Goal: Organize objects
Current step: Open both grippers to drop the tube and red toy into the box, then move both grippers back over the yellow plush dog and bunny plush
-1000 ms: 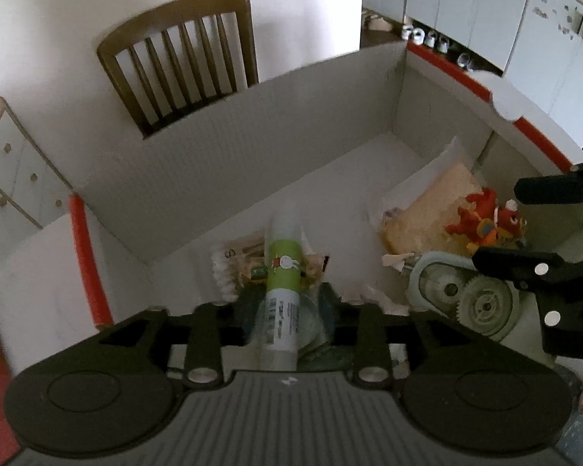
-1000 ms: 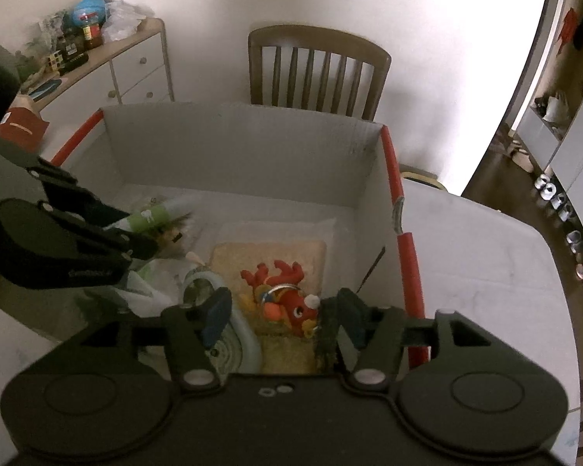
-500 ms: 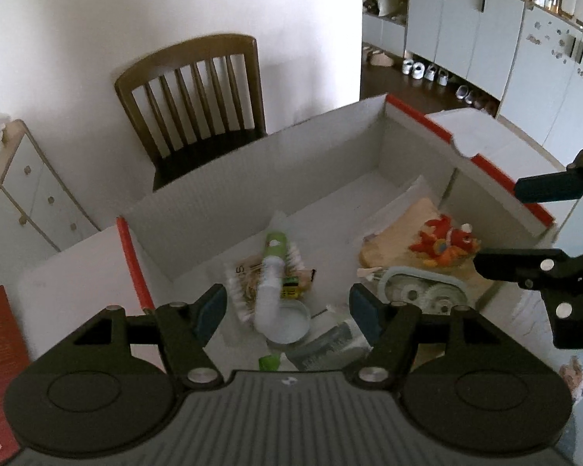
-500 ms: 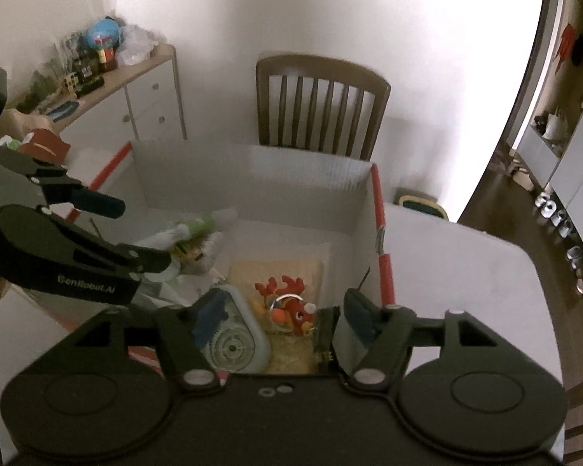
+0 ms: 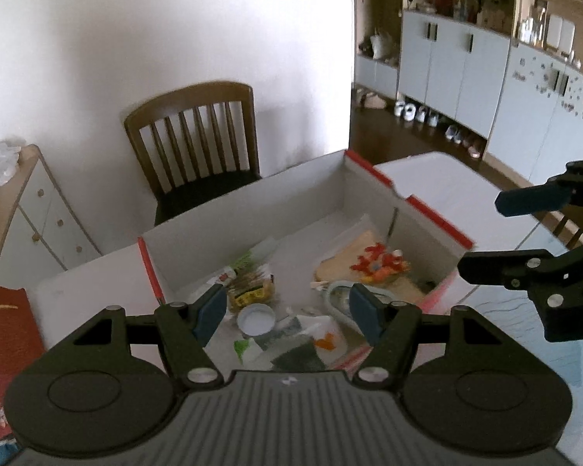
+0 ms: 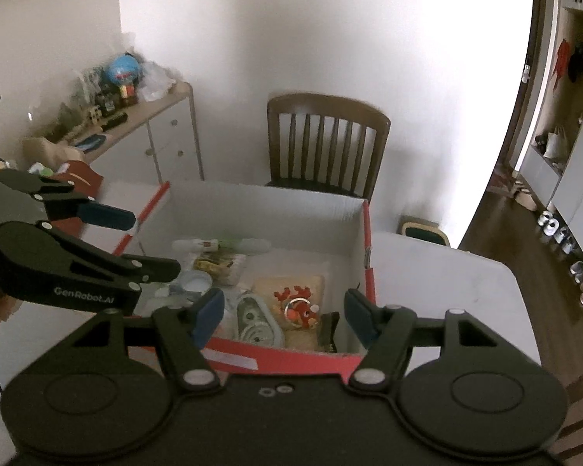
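Much of what lies in your box (image 5: 276, 194) is hard to read: the packets right under your left gripper (image 5: 289, 308) are half hidden behind its body, so you can make out only white wrapping, a dark green patch and a spot of orange, and the small dark packet (image 6: 329, 332) at the near right corner of the box is cut off by the red front wall in the right wrist view. Your left gripper stands spread with nothing between its blue pads, the jaws having just been opening; it hangs above the near edge of the box, apart from everything in it. Just beyond its left finger lies the white round lid (image 5: 255, 318), and further ahead the green and white tube (image 5: 248, 262) rests on its side across a yellow snack packet (image 5: 250, 295). Beyond its right finger you see the pale oval gadget (image 5: 338, 297), partly covered by that finger, and past it the red toy (image 5: 377, 264) lying on a tan pad (image 5: 342, 262). Your right gripper (image 6: 283, 310) is spread too, holding nothing, its jaws also just opened; it hovers over the front wall of the box, with the red toy and the oval gadget ahead of it between the fingers. A wooden chair (image 6: 326, 139) stands behind the box.
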